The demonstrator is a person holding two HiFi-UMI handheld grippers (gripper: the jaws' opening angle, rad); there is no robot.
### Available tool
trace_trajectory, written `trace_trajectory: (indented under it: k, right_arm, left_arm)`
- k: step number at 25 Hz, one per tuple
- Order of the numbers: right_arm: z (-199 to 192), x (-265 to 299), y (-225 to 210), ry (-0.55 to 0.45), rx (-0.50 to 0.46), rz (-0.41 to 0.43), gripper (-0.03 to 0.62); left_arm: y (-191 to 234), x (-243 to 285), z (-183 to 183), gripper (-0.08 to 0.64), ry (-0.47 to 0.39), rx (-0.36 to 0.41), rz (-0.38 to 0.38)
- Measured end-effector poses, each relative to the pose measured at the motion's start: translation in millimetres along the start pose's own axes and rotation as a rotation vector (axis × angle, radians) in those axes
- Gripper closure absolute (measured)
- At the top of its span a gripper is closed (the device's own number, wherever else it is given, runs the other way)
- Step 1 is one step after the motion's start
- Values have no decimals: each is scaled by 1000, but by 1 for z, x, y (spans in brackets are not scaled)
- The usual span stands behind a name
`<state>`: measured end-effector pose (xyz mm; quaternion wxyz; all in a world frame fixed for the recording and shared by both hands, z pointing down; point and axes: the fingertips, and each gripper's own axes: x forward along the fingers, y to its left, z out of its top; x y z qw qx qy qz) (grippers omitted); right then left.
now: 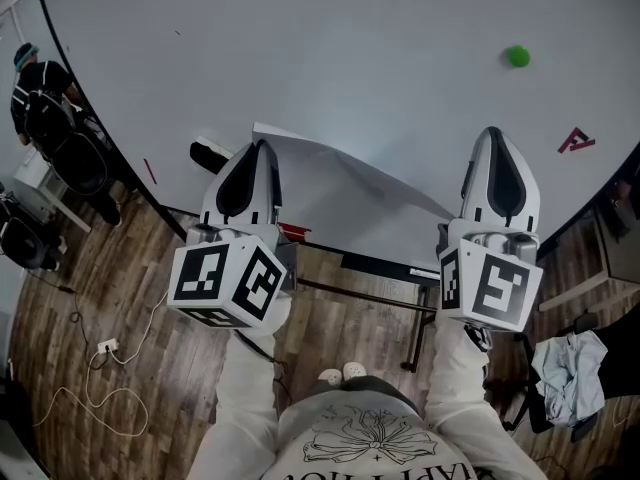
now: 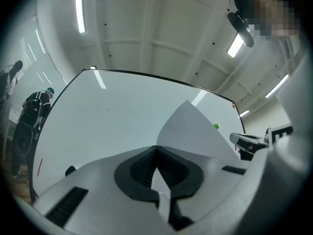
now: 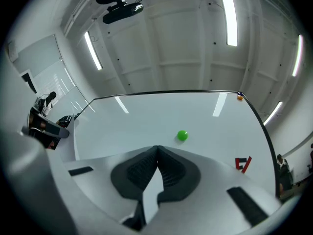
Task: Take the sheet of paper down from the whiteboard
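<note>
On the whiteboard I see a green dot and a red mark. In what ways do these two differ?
Colour: the green dot is bright green, the red mark dark red.
Shape: the green dot is round, the red mark angular, made of straight strokes.
Place: in the head view the green dot sits higher, the red mark lower and nearer the board's right edge.
Both are small, on the whiteboard, apart from the sheet of paper.
</note>
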<state>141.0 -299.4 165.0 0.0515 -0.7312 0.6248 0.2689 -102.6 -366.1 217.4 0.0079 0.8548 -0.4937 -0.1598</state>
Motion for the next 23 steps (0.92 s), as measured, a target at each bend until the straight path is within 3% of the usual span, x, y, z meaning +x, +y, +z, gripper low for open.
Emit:
trace_trajectory:
  k: [23]
  right_arm:
    - [-6,4,0,30,-16,1,591]
  left_arm:
    - [-12,9,-8,556,17,33,-24]
